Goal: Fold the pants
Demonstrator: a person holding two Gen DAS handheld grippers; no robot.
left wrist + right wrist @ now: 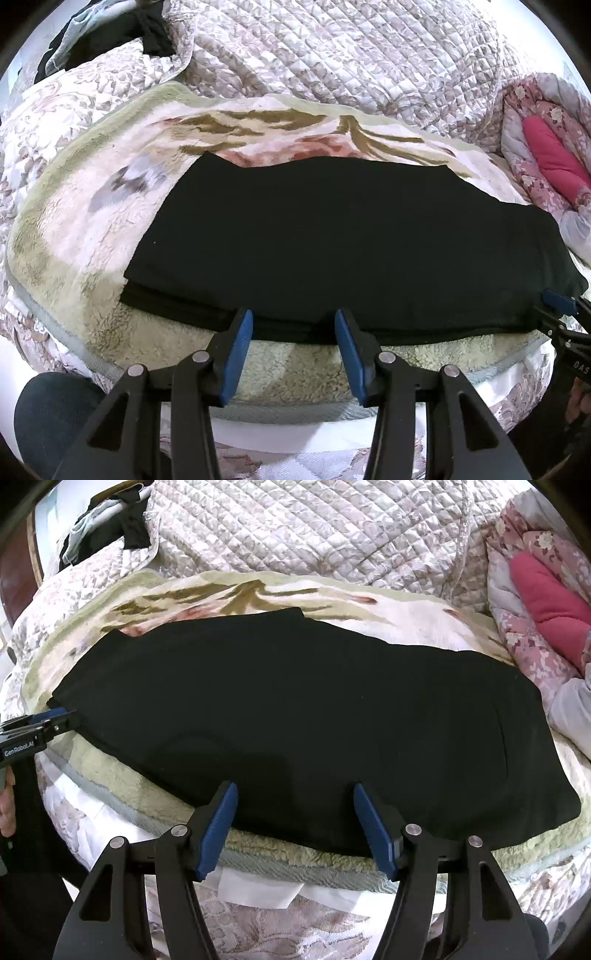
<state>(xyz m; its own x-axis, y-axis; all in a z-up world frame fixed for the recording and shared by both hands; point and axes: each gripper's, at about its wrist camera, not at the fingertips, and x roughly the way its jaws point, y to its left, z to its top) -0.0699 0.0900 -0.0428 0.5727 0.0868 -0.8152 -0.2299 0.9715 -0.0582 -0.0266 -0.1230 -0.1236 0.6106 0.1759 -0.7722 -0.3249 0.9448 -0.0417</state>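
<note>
The black pants lie folded flat in layers on a fleece floral blanket, stretched left to right; they also show in the right wrist view. My left gripper is open, its blue pads at the near edge of the pants, nothing between them. My right gripper is open at the near edge too, over the cloth, holding nothing. The right gripper shows at the right edge of the left wrist view; the left gripper shows at the left edge of the right wrist view.
A quilted floral bedspread covers the bed behind. A dark garment pile lies at the far left. A pink cushion in a floral quilt sits at the right. The blanket's front edge hangs at the bedside.
</note>
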